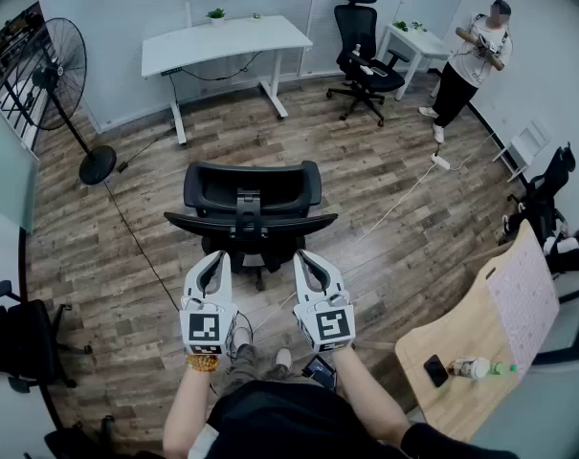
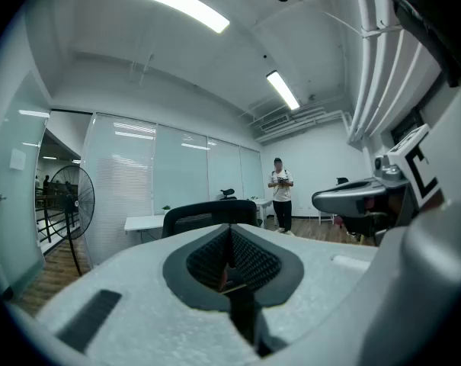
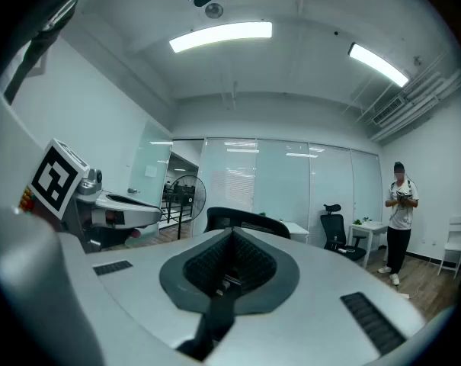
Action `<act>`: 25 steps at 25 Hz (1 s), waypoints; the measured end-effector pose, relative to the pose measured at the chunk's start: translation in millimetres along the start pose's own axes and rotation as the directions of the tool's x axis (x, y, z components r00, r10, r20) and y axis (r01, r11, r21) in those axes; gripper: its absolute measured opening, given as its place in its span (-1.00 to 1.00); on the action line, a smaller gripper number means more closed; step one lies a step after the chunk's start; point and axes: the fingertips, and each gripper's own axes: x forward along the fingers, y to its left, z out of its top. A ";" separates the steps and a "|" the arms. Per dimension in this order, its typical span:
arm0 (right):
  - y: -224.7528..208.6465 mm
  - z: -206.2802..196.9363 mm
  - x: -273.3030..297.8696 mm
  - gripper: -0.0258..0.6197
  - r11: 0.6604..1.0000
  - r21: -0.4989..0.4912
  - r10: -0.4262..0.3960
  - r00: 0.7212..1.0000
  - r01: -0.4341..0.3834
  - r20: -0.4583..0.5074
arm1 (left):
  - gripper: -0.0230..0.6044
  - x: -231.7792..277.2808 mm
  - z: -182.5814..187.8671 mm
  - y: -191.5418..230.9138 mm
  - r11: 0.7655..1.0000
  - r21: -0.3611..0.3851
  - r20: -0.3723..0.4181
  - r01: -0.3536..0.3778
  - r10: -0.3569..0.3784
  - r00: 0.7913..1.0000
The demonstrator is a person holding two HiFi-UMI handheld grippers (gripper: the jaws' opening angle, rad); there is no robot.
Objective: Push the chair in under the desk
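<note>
Head view: the left gripper (image 1: 214,258) and the right gripper (image 1: 306,257) are held side by side just behind the black chair (image 1: 251,197). The chair stands on the wooden floor, well apart from the white desk (image 1: 222,42).

Left gripper view: the jaws are pressed together, with nothing between them.

Right gripper view: the jaws are likewise closed and empty.

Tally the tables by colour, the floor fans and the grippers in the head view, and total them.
White tables: 2, the desk and the small table
Wood tables: 1, the wooden table
Fans: 1, the floor fan
Grippers: 2, the left gripper and the right gripper
Total: 6
</note>
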 end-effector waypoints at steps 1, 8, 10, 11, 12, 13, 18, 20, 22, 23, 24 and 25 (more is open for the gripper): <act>1.6 -3.4 4.4 -0.92 1.000 0.004 0.005 1.000 -0.005 -0.001 | -0.93 1.5 -3.1 4.7 1.000 0.006 -0.003 0.008 -0.008 1.000; 9.8 -6.8 32.4 -0.90 0.998 0.064 -0.001 1.000 0.001 0.001 | -0.92 11.0 -12.9 38.3 0.998 0.037 -0.006 0.052 -0.052 0.999; 13.9 -7.4 40.0 -0.88 0.999 0.042 0.010 1.000 -0.009 -0.009 | -0.92 16.5 -13.6 44.7 0.995 0.062 -0.005 0.078 -0.078 0.997; 16.9 -7.9 44.2 -0.86 1.000 0.022 0.017 1.000 -0.017 -0.016 | -0.92 19.1 -13.5 48.2 0.992 0.080 -0.004 0.094 -0.094 0.996; 20.3 -8.6 48.6 -0.86 1.000 -0.004 0.026 0.999 -0.026 -0.024 | -0.92 21.7 -13.0 51.9 0.989 0.100 -0.005 0.110 -0.110 0.994; 23.7 -9.4 52.6 -0.85 0.999 -0.033 0.036 0.999 -0.037 -0.035 | -0.92 24.1 -12.5 55.5 0.985 0.120 -0.005 0.128 -0.128 0.992; 27.5 -14.1 62.6 -0.81 0.985 -0.148 0.072 0.993 -0.086 -0.098 | -0.85 32.7 -15.4 66.0 0.957 0.198 -0.020 0.212 -0.212 0.977; 23.9 -16.6 66.8 -0.79 0.977 -0.189 0.076 0.990 -0.098 -0.121 | -0.83 37.8 -21.2 68.7 0.942 0.233 -0.037 0.242 -0.240 0.970; 19.5 -22.6 70.9 -0.78 0.967 -0.225 0.085 0.985 -0.118 -0.153 | -0.79 44.0 -31.7 69.3 0.925 0.266 -0.063 0.273 -0.265 0.962; 16.8 -27.4 72.7 -0.76 0.961 -0.242 0.095 0.980 -0.135 -0.173 | -0.78 47.1 -37.5 68.7 0.914 0.286 -0.082 0.288 -0.276 0.958; 13.7 -33.6 74.5 -0.74 0.952 -0.263 0.108 0.975 -0.159 -0.197 | -0.76 50.5 -42.2 67.7 0.901 0.310 -0.102 0.303 -0.286 0.953; 10.7 -41.0 76.4 -0.73 0.938 -0.292 0.124 0.966 -0.188 -0.225 | -0.74 54.3 -46.0 66.7 0.886 0.336 -0.120 0.319 -0.295 0.948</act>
